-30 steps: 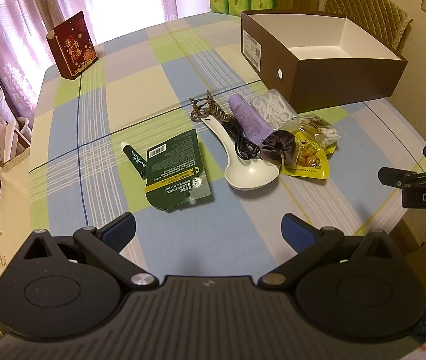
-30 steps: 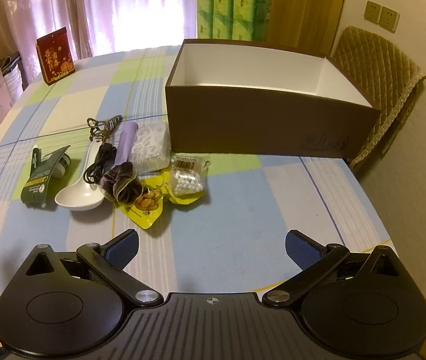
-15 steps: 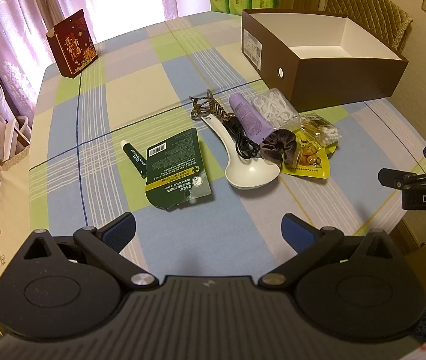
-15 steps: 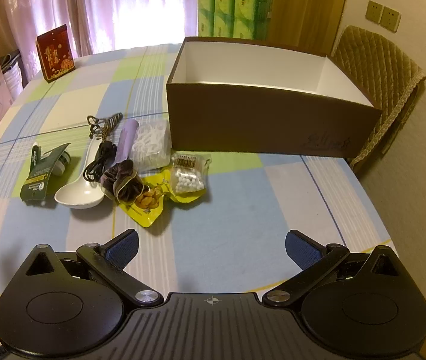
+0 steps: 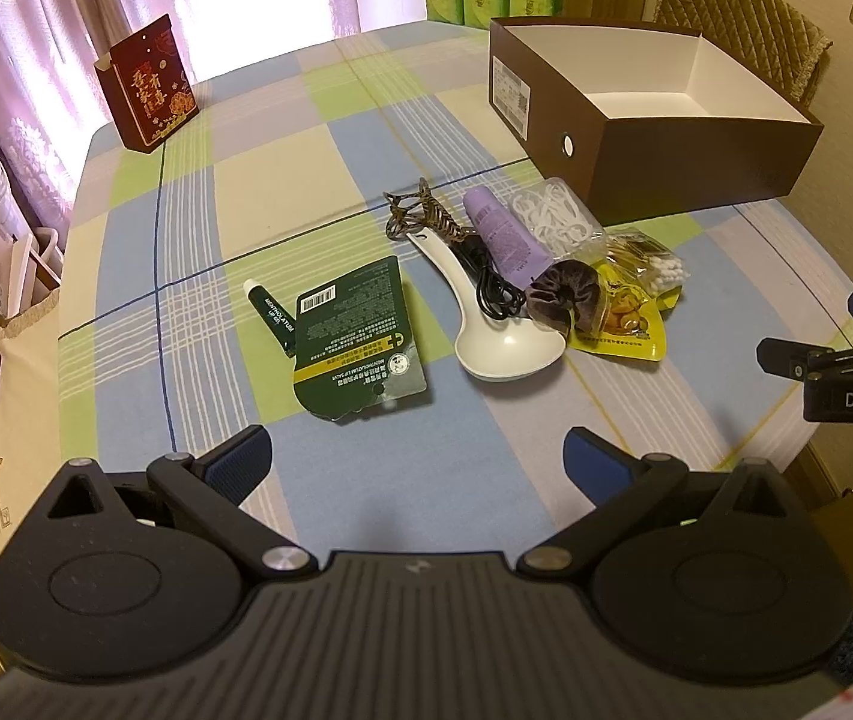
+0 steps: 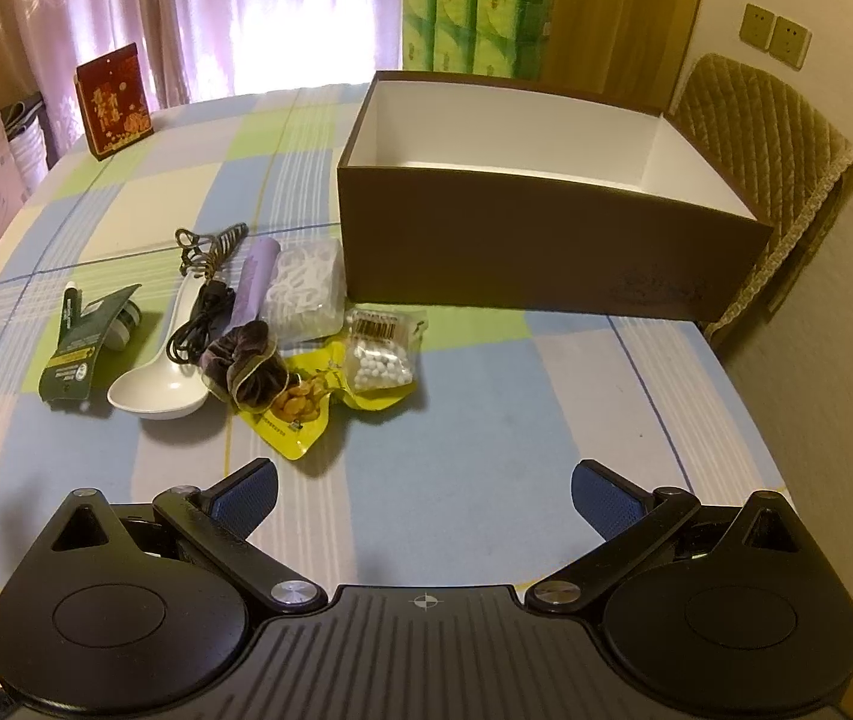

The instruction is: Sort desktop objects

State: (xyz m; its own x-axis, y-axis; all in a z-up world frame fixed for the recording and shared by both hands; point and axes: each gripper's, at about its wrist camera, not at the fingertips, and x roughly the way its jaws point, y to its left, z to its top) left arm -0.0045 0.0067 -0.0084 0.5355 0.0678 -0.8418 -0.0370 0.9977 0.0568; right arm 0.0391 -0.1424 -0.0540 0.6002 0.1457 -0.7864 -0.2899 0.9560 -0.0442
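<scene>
A cluster of small objects lies mid-table: a dark green lip-balm card (image 5: 357, 342) (image 6: 81, 342), a white spoon (image 5: 501, 330) (image 6: 162, 384), a black cable (image 5: 486, 282), a purple tube (image 5: 504, 234) (image 6: 255, 288), a brown scrunchie (image 5: 567, 297) (image 6: 246, 360), a yellow snack pouch (image 5: 627, 324) (image 6: 300, 408), a bag of cotton swabs (image 6: 381, 348) and a clear bag of white bands (image 6: 306, 288). The brown open box (image 5: 654, 120) (image 6: 540, 240) stands behind them, its white inside bare. My left gripper (image 5: 417, 459) and right gripper (image 6: 423, 495) hover open over the near table, holding nothing.
A red gift box (image 5: 150, 90) stands at the far left corner. Green tissue packs (image 6: 474, 18) are stacked beyond the table. A padded chair (image 6: 774, 138) sits behind the brown box. The right gripper's tip (image 5: 834, 354) shows at the left view's right edge.
Both grippers have barely shifted; the views are nearly the same and nothing on the table has moved.
</scene>
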